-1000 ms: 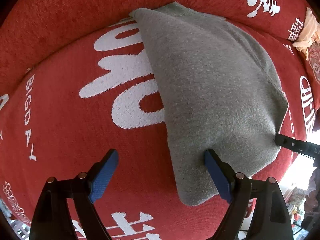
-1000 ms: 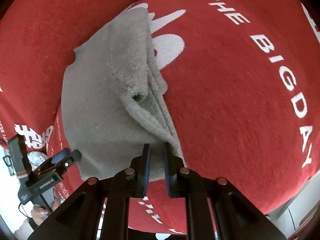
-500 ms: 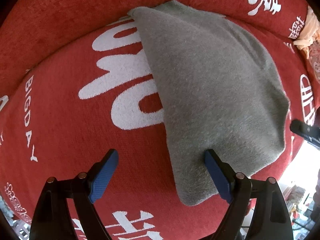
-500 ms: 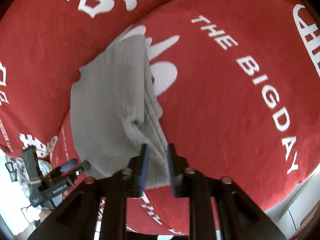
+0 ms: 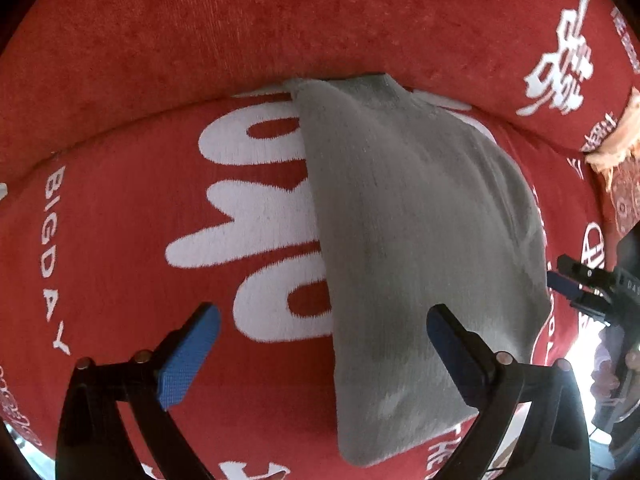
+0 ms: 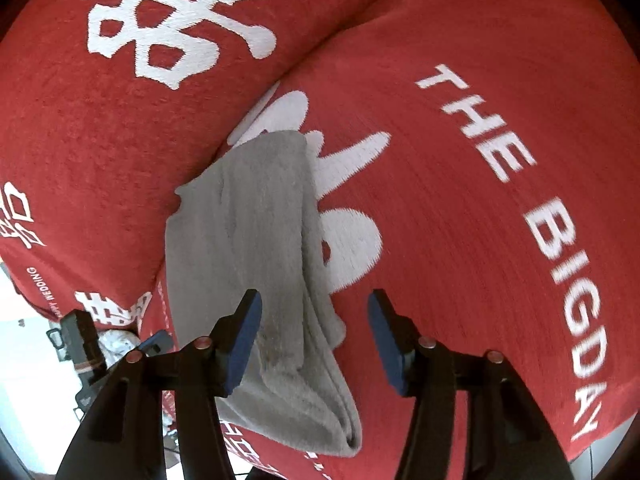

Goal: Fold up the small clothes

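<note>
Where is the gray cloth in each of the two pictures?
Left wrist view: the gray cloth fills the middle and right, running down to the bottom, partly between the open left tongs.
Right wrist view: the same cloth lies left of middle, its folded edge between the open right tongs.
Shared landmark: the big white letters on the red cover, beside the cloth.

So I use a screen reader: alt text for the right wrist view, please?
A folded grey cloth lies on a red cover printed with white lettering. The right gripper hangs over the cloth's near end, jaws open and just widened, not pressing it.
</note>
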The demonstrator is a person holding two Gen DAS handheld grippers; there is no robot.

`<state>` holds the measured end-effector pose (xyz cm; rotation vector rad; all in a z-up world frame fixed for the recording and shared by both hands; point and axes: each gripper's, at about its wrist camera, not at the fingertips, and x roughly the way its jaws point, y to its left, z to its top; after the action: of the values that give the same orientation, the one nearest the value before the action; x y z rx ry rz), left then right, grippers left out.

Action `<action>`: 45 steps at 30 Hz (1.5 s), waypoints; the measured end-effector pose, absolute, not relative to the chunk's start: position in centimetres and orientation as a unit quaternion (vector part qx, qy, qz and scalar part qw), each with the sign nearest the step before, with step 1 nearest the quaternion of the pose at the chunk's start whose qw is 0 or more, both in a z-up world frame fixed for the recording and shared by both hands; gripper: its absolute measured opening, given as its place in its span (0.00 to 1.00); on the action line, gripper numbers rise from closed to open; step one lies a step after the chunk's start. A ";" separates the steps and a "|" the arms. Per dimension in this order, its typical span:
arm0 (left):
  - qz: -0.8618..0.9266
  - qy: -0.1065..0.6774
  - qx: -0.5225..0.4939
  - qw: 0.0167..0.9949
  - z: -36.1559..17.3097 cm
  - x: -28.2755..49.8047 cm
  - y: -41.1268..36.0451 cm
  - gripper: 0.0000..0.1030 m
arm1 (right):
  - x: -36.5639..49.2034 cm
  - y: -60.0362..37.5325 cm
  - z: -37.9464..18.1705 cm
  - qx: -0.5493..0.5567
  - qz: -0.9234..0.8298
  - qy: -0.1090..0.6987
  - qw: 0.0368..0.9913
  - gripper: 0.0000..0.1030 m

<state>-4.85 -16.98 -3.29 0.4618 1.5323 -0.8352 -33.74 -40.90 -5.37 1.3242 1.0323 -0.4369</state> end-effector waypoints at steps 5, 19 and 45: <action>-0.359 0.692 0.172 0.602 -5.9 -3.5 -18.2 1.00 | -32.8 -41.9 -7.4 0.605 -0.136 0.453 0.641 0.59; -0.410 0.723 0.127 0.541 -9.5 -5.2 -23.4 1.00 | -27.3 -42.4 -11.8 0.625 0.029 0.455 0.634 0.61; -0.445 0.692 0.070 0.563 -2.6 -5.0 -20.2 0.55 | -25.6 -36.7 -5.2 0.660 0.040 0.382 0.645 0.29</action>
<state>-5.04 -20.23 -2.56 0.1659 1.6298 -1.0480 -25.58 -36.69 -5.18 1.5032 0.8699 0.0915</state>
